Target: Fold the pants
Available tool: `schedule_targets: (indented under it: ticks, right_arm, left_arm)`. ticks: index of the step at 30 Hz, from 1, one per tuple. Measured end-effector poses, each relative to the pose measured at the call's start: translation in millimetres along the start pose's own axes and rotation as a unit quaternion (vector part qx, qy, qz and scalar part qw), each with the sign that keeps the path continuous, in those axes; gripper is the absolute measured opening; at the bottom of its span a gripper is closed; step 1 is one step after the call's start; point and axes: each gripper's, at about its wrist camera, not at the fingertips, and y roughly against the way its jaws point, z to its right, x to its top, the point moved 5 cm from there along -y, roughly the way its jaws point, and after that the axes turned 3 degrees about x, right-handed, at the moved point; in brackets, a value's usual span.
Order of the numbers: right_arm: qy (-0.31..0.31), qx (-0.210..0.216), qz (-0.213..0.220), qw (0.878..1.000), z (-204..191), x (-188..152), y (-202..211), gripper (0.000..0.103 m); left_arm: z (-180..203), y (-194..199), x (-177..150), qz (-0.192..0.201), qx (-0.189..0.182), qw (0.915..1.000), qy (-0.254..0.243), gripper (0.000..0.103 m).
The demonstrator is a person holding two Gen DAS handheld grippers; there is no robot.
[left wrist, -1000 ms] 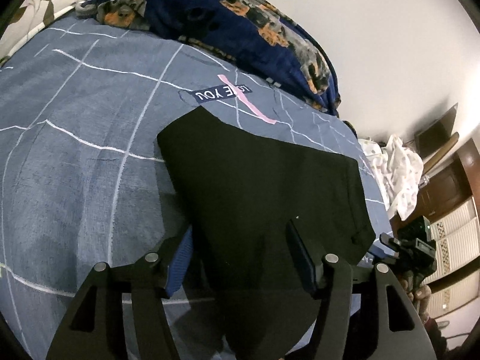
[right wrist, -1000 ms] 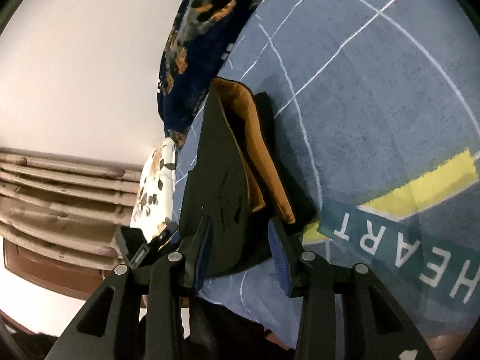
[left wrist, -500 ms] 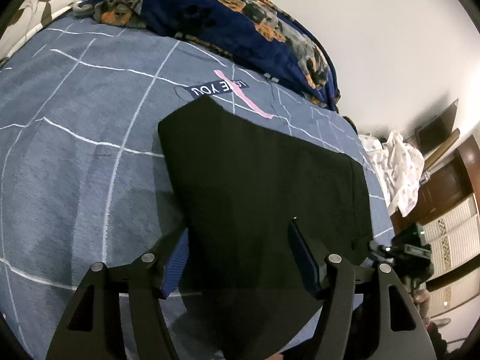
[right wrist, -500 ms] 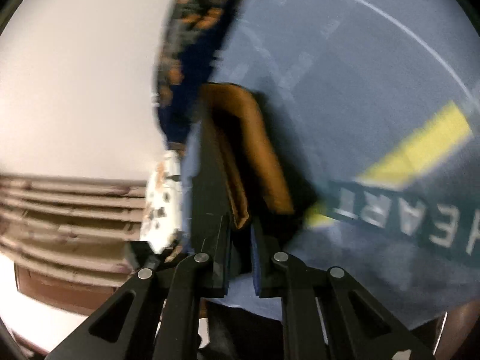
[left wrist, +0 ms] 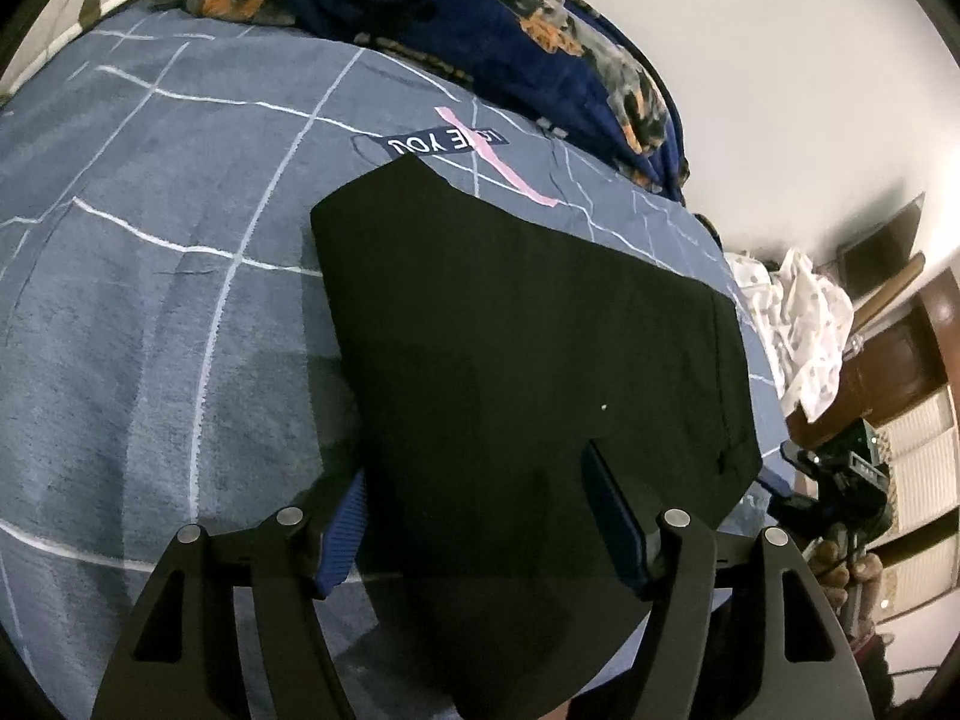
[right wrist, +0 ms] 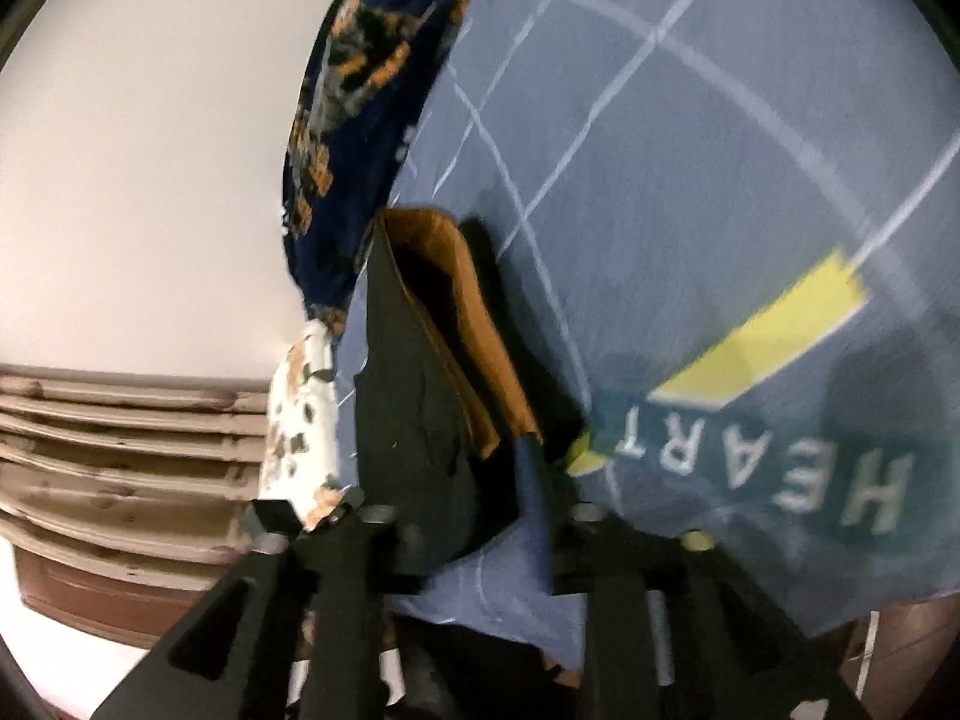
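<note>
Black pants (left wrist: 528, 360) lie folded on the blue-grey bedspread (left wrist: 150, 300), reaching from centre toward five o'clock in the left wrist view. Left gripper (left wrist: 480, 504), jaws just widened, straddles their near edge without pinching. Right gripper (right wrist: 456, 480), jaws just reopened, has the orange-lined waistband (right wrist: 474, 330) between them, unpinched.

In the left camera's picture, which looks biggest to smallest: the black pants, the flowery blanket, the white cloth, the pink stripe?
1. Pants, though nearest the camera.
2. Blanket.
3. White cloth.
4. Pink stripe.
</note>
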Motion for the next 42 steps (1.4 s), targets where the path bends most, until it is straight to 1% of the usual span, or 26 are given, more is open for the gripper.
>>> schedule_targets:
  ticks: [2, 5, 9, 10, 12, 14, 15, 17, 19, 21, 23, 25, 26, 27, 29, 33, 38, 42]
  right_arm:
    - [0.0, -0.008, -0.006, 1.0, 1.8, 3.9, -0.4, 0.049]
    - [-0.011, -0.006, -0.025, 1.0, 4.4, 4.7, -9.5, 0.049]
    - [0.0, -0.007, -0.051, 0.999, -5.6, -2.5, -27.2, 0.049]
    - [0.009, -0.016, -0.055, 0.998, -8.2, -4.1, -30.2, 0.046]
    - [0.017, -0.026, -0.065, 0.997, -11.3, -6.2, -36.9, 0.029]
    - [0.028, -0.026, -0.066, 0.997, -14.1, -6.0, -38.6, 0.024]
    - [0.036, -0.028, -0.066, 0.997, -16.0, -6.5, -38.6, 0.023]
    - [0.053, -0.02, -0.067, 0.996, -20.8, -7.7, -38.1, 0.022]
    - [0.062, -0.025, -0.072, 0.995, -21.3, -6.5, -39.6, 0.022]
    - [0.057, -0.025, -0.075, 0.995, -18.8, -3.4, -43.1, 0.022]
    - [0.046, -0.011, -0.076, 0.996, -20.3, -2.2, -47.3, 0.022]
    - [0.026, 0.023, -0.078, 0.996, -26.9, -2.9, -53.2, 0.022]
    - [0.025, 0.038, -0.08, 0.996, -32.3, -3.8, -55.7, 0.022]
    - [0.031, 0.044, -0.081, 0.995, -37.1, -5.4, -56.9, 0.021]
    - [0.037, 0.032, -0.076, 0.996, -35.4, -5.3, -55.8, 0.021]
    - [0.003, 0.011, -0.066, 0.998, -2.1, -1.1, -47.7, 0.019]
    - [0.019, 0.013, -0.06, 0.998, -9.2, -1.6, -46.1, 0.019]
    - [0.012, 0.012, -0.057, 0.998, -4.0, -1.0, -45.7, 0.019]
  left_arm:
    - [-3.6, -1.5, -0.3, -0.003, -0.003, 0.9999, 0.01, 0.068]
    - [-7.6, -3.3, -1.5, -0.009, -0.001, 0.9998, 0.018, 0.068]
    - [-8.7, -2.6, -1.1, -0.008, -0.002, 0.9997, 0.021, 0.068]
    - [-8.8, -2.7, -1.0, -0.008, -0.001, 0.9997, 0.021, 0.068]
    - [-9.6, -4.1, -0.3, -0.009, 0.0, 0.9997, 0.022, 0.068]
    - [-11.1, -4.5, -0.9, -0.012, 0.0, 0.9996, 0.025, 0.068]
    - [-11.6, -4.3, -0.9, -0.013, 0.001, 0.9996, 0.026, 0.068]
    - [-13.2, -4.0, -0.4, -0.013, 0.002, 0.9995, 0.03, 0.068]
    - [-14.8, -3.9, -0.5, -0.013, -0.001, 0.9993, 0.035, 0.069]
    - [-15.7, -4.7, 0.2, -0.014, -0.002, 0.9991, 0.039, 0.069]
    - [-17.0, -2.7, 1.1, -0.012, 0.001, 0.9991, 0.039, 0.069]
    - [-18.6, 0.1, 3.3, -0.007, 0.006, 0.9992, 0.039, 0.069]
    - [-20.2, 1.7, 4.2, -0.004, 0.007, 0.9991, 0.041, 0.069]
    - [-21.8, 2.8, 5.0, -0.003, 0.007, 0.9989, 0.045, 0.069]
    - [-25.2, 4.1, 5.5, -0.002, 0.002, 0.9984, 0.057, 0.069]
    - [-25.9, 0.9, 3.1, -0.007, 0.001, 0.9982, 0.059, 0.069]
    - [-18.1, -2.5, 0.4, -0.009, 0.012, 0.9992, 0.037, 0.071]
    - [-16.2, -4.3, 0.5, -0.012, 0.012, 0.9994, 0.03, 0.072]
